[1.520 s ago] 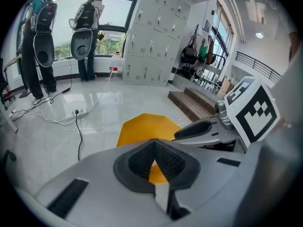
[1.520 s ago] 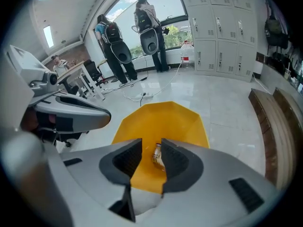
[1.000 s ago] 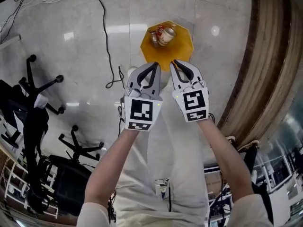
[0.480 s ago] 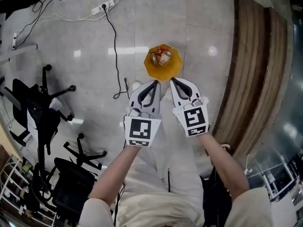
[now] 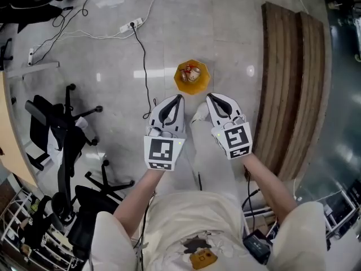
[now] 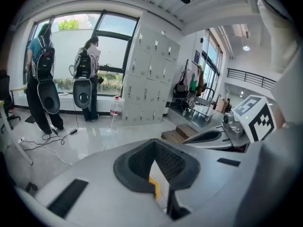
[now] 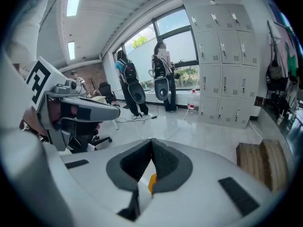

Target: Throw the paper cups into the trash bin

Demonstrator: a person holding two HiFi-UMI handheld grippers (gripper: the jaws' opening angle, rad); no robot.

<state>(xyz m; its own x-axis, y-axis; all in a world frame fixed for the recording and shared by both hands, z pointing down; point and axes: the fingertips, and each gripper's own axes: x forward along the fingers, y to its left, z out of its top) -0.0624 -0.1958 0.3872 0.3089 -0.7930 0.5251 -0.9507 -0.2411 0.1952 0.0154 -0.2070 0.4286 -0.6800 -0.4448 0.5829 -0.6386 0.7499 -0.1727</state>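
An orange trash bin (image 5: 192,77) stands on the pale floor far below, with paper cups (image 5: 193,73) lying inside it. My left gripper (image 5: 179,97) and right gripper (image 5: 209,96) hang side by side well above the bin, on the near side of it. Both are shut, with nothing between the jaws. In the left gripper view the closed gripper (image 6: 155,143) frames a sliver of the orange bin (image 6: 154,187), and the right gripper (image 6: 210,136) shows beside it. The right gripper view shows the same: a shut gripper (image 7: 152,142) over an orange sliver of bin (image 7: 151,183).
Black office chairs (image 5: 62,129) crowd the left. A power strip (image 5: 131,24) and cable (image 5: 144,66) run across the floor toward the bin. A wooden bench (image 5: 293,78) lies at right. A shoe (image 5: 198,113) shows between the grippers. People (image 6: 45,79) stand by far windows, near grey lockers (image 6: 147,79).
Both grippers and the head camera have risen together away from the floor. The bin now looks smaller and farther below, and more floor, chairs and bench have come into view.
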